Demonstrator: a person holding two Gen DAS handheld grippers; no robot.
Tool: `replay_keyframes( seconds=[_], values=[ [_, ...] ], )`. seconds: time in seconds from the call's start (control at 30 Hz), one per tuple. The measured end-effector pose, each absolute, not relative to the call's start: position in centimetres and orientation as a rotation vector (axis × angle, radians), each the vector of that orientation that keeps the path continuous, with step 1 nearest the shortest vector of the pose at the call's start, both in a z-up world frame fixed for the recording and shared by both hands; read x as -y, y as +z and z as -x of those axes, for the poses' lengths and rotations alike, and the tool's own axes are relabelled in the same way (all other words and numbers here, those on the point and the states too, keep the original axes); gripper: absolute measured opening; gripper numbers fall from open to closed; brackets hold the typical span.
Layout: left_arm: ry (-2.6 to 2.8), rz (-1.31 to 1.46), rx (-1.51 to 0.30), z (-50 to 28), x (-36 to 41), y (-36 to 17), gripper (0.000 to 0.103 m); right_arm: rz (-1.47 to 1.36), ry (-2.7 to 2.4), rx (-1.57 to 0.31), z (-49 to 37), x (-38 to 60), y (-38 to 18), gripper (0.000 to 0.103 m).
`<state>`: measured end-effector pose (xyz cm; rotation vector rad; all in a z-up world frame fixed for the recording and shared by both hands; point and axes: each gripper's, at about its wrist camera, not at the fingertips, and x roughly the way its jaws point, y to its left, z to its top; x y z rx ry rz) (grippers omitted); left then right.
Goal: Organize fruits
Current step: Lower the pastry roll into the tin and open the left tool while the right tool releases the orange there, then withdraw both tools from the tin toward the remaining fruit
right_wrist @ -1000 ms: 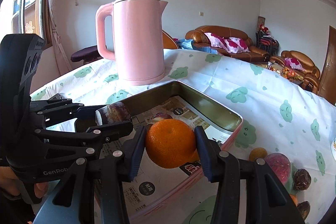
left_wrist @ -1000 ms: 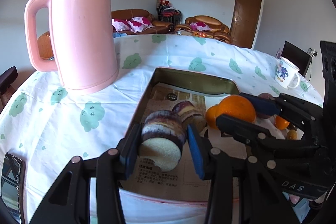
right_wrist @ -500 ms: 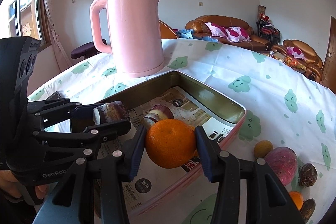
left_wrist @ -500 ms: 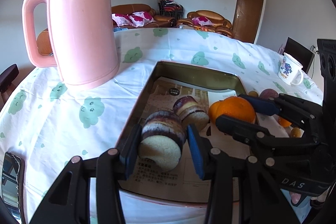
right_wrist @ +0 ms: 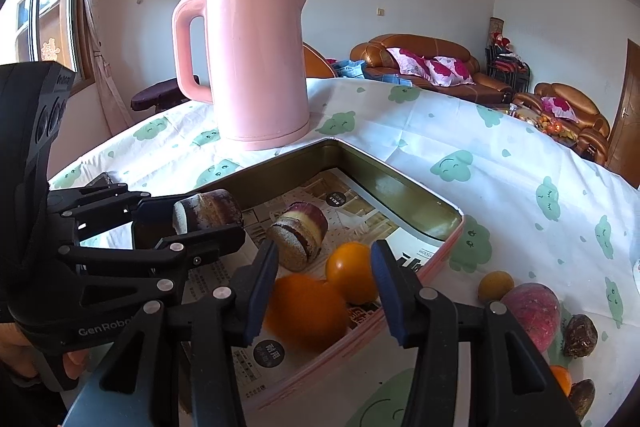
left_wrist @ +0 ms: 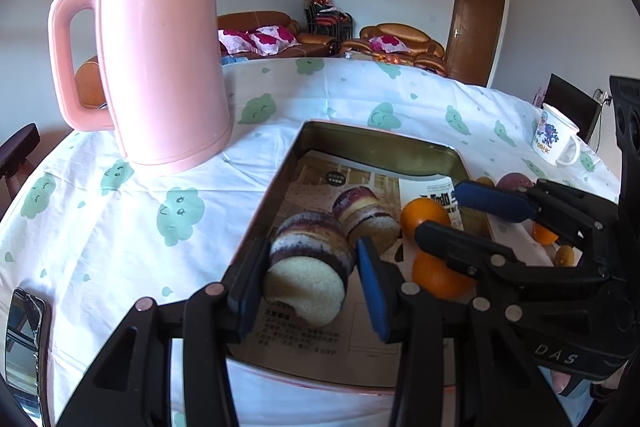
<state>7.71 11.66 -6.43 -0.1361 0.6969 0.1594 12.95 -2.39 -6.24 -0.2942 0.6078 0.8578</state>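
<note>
Facing right tongs [right_wrist: 324,291]: window [right_wrist: 44,27], unseen opposite.

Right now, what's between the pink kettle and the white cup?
In the left wrist view, only cloud-print tablecloth lies between the kettle and the cup; the tin tray sits nearer the camera than that stretch.

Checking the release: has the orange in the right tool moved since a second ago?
Yes. The orange has dropped from between the open right tool fingers onto the paper in the tin tray, beside another orange.
</note>
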Motion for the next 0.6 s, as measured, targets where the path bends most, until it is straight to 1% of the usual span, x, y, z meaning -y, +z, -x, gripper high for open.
replay_keyframes(
  seconds=[0.1,0.17,0.23,0.37,0.43,0.47,0.53,0.6],
  values=[
    [0.166,0.132,-0.692,-7.6,-11.6,-6.3,0.046,0.294,0.852,-0.601,-13.0,2.4,-6.2,0.052],
    [0.179,0.128,-0.678,-7.4,-11.6,-6.2,0.047,0.291,0.839,-0.595,-13.0,2.5,-6.1,0.058],
    [0.185,0.133,-0.669,-7.3,-11.7,-6.0,0.049,0.282,0.828,-0.592,-13.1,2.6,-6.0,0.063],
    [0.183,0.135,-0.652,-7.0,-11.8,-5.8,0.051,0.274,0.82,-0.575,-13.0,2.9,-5.8,0.065],
    [0.185,0.14,-0.635,-6.8,-11.8,-5.6,0.052,0.268,0.811,-0.557,-12.8,3.1,-5.6,0.069],
    [0.184,0.148,-0.623,-6.5,-11.8,-5.5,0.056,0.261,0.808,-0.546,-12.7,3.3,-5.5,0.07],
    [0.189,0.164,-0.595,-6.1,-11.7,-5.2,0.069,0.245,0.796,-0.508,-12.4,4.2,-5.1,0.071],
    [0.199,0.163,-0.568,-5.7,-11.4,-4.9,0.09,0.255,0.757,-0.475,-12.2,5.4,-4.6,0.071]
  ],
)
